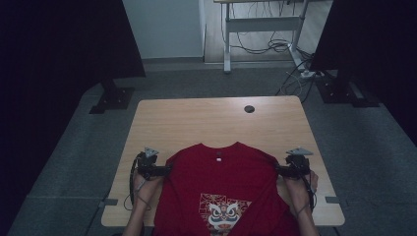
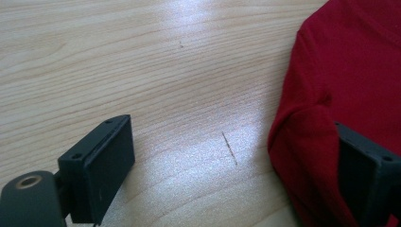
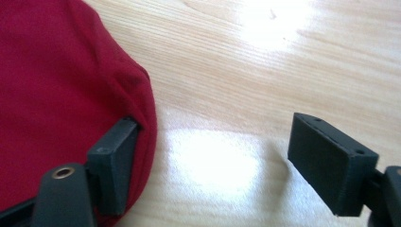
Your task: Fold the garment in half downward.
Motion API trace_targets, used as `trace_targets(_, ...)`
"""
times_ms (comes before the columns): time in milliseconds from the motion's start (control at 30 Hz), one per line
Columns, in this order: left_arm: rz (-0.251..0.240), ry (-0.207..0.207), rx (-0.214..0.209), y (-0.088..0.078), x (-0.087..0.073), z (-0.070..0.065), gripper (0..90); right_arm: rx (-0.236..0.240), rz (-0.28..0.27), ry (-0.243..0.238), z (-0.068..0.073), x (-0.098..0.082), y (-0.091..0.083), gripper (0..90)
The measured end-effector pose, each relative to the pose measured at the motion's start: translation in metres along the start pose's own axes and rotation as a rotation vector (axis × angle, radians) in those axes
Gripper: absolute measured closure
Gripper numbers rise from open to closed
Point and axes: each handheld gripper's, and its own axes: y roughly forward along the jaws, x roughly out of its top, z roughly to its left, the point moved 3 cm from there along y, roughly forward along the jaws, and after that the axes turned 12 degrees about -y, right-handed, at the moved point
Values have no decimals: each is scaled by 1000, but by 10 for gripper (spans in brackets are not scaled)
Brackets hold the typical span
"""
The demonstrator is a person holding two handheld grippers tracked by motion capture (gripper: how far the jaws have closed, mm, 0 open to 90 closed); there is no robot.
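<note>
A red T-shirt with a lion-face print lies flat on the wooden table, collar away from the person and hem hanging over the near edge. My left gripper rests at the shirt's left shoulder edge. In the left gripper view the jaws of the left gripper stand wide apart, and the folded shirt edge lies against the right-hand jaw. My right gripper sits at the opposite shoulder. In the right gripper view the right gripper is open too, and the shirt edge touches its left-hand jaw.
A round cable hole sits near the table's far edge. Bare wood lies beyond the collar. Black stands flank the table on the grey floor, and a second desk with loose cables is farther back.
</note>
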Motion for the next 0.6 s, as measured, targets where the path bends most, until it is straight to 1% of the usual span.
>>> trace_targets(33,0,0,0,0,0,0,105,0,0,0,0,0,0,235)
trace_targets(67,3,9,-8,0,1,-1,105,0,0,0,0,0,0,235)
trace_targets(100,3,9,-8,0,1,-1,116,0,0,0,0,0,0,235)
trace_targets(133,10,18,-18,0,2,-2,116,48,-43,-15,9,10,1,265)
trace_targets(167,10,18,-18,0,2,-2,144,48,-43,-15,9,10,1,265)
trace_targets(200,10,18,-18,0,2,-2,144,84,-53,-17,14,17,4,265)
trace_targets(233,13,37,-38,0,4,-4,144,84,-53,-17,14,17,4,294)
trace_targets(267,13,37,-38,0,4,-4,230,84,-53,-17,14,17,4,294)
trace_targets(300,12,64,-79,-2,5,-7,354,164,-25,-32,15,23,16,622)
trace_targets(333,12,64,-79,-2,5,-7,468,164,-25,-32,15,23,16,622)
trace_targets(367,12,64,-79,-2,5,-7,468,186,-28,-30,16,23,17,622)
trace_targets(400,33,90,-140,-3,6,-14,685,226,-37,-22,19,23,17,818)
trace_targets(433,33,90,-140,-3,6,-14,773,226,-37,-22,19,23,17,818)
trace_targets(467,39,101,-145,-3,6,-16,773,234,-38,-19,20,23,16,858)
trace_targets(500,39,101,-145,-3,6,-16,816,234,-38,-19,20,23,16,858)
trace_targets(533,39,101,-145,-3,6,-16,816,240,-42,-21,20,23,14,858)
trace_targets(567,0,121,-146,-8,8,-18,816,240,-42,-21,20,23,14,862)
trace_targets(600,0,121,-146,-8,8,-18,836,240,-42,-21,20,23,14,862)
